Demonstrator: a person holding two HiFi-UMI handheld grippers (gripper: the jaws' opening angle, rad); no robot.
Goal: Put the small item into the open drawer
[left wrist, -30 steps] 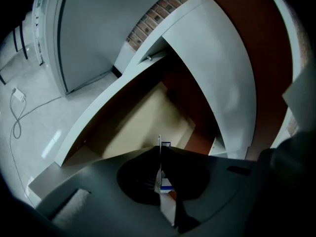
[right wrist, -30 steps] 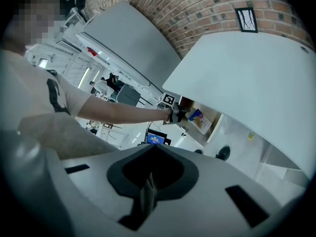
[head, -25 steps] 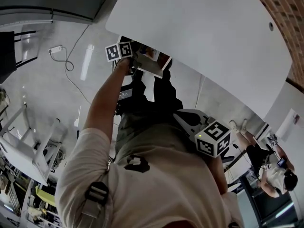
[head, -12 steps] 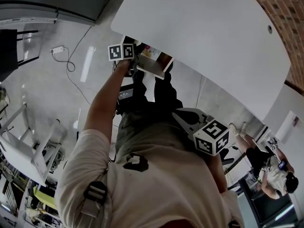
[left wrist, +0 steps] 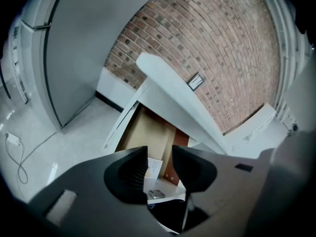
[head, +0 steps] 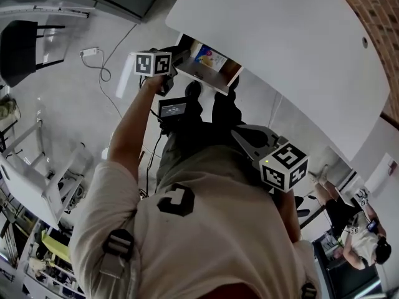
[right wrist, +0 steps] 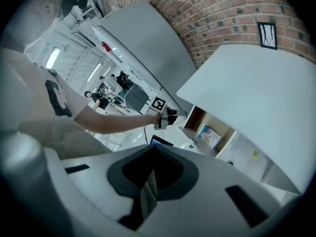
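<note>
Operator: pale short-sleeve T-shirt (head: 212,242), dark trousers (head: 202,132).
Dark logo (head: 174,201) on T-shirt chest, buckled strap (head: 118,246) at T-shirt shoulder; left gripper (left wrist: 159,167) black, right gripper (right wrist: 148,186) pale grey, both with marker cubes (head: 153,63).

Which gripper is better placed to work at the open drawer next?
Left. The left gripper hangs right at the open drawer, jaws just opened and empty, the small item lying inside below them. The right gripper is shut, back by the person's torso, farther from the drawer.
</note>
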